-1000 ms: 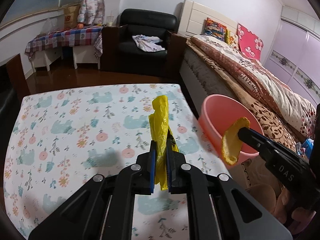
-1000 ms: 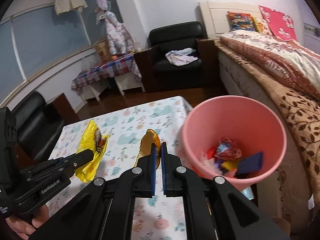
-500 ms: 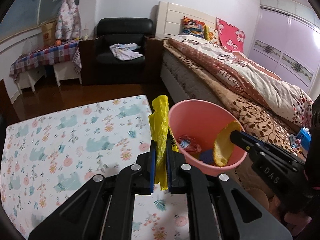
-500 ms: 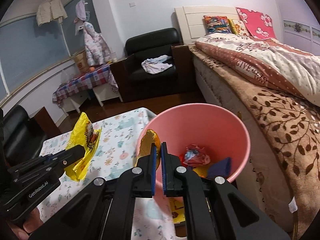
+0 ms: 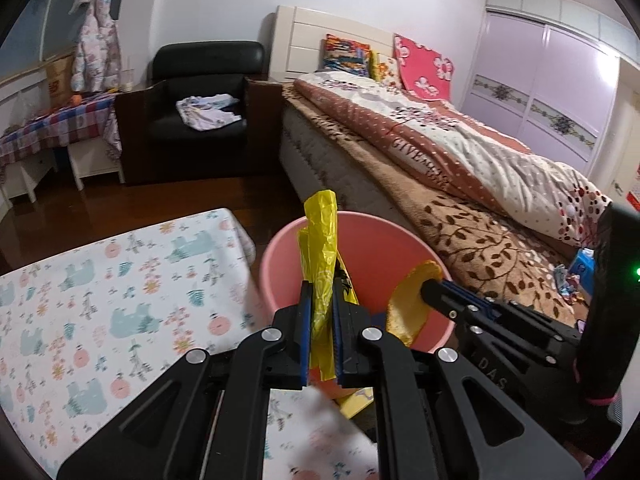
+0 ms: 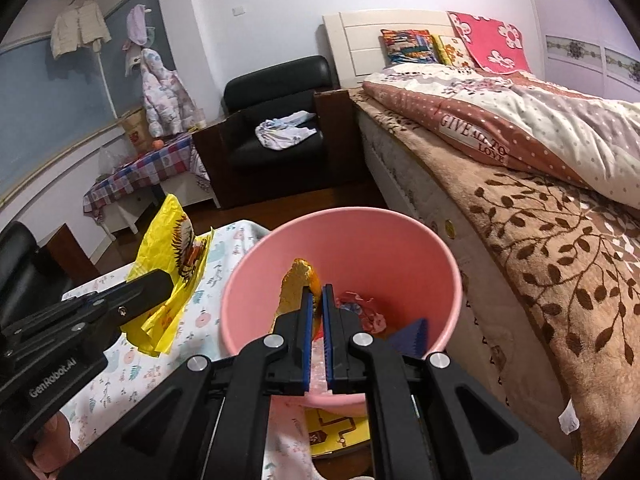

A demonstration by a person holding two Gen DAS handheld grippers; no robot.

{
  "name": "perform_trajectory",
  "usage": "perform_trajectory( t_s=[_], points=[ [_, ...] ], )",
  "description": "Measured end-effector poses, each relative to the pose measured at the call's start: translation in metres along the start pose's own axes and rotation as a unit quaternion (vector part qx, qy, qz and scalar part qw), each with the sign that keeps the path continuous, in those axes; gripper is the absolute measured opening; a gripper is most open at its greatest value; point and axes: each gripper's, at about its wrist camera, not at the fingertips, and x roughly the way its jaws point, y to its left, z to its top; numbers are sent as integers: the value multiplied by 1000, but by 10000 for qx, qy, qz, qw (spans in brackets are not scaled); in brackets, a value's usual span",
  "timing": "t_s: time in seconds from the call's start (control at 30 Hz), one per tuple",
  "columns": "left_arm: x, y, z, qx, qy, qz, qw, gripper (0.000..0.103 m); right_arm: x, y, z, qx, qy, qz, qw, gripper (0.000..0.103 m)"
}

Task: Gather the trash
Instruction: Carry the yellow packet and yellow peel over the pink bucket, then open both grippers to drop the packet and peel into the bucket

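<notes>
From the left wrist, the left tongs [image 5: 320, 312] are clamped on a yellow bag [image 5: 320, 256] held upright at the near rim of the pink bin [image 5: 372, 248], beside the floral bench [image 5: 112, 288]. From the right wrist, the right tongs [image 6: 316, 316] pinch a gold wrapper [image 6: 298, 284] over the bin's mouth, above the trash [image 6: 362, 312] lying inside, with the bed [image 6: 540, 220] just beside.

One pink bin [image 6: 400, 248], two grippers, two yellow wrappers, one bed [image 5: 460, 184], one black armchair [image 5: 200, 120], three pillows.
</notes>
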Motion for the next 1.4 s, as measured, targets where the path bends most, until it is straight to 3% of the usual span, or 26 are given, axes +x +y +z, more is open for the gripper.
perform_trajectory(
  t_s=[0.17,0.57,1.2,1.33,1.4],
  points=[
    [19,-3,0,-54,171,-179,9997,8,8,-14,-1,118,43,-127,9998,4],
    [53,-2,-10,-59,513,-118,9986,8,31,-30,-5,219,150,-304,9992,4],
    [74,-7,-14,6,629,-109,9980,9,50,-42,-4,383,187,-374,9984,4],
    [75,-10,-14,79,631,-115,9979,23,53,-43,-3,385,213,-380,9983,4],
    [75,-10,-14,96,625,-126,9979,37,53,-43,-3,386,217,-386,9983,4]
  ],
)
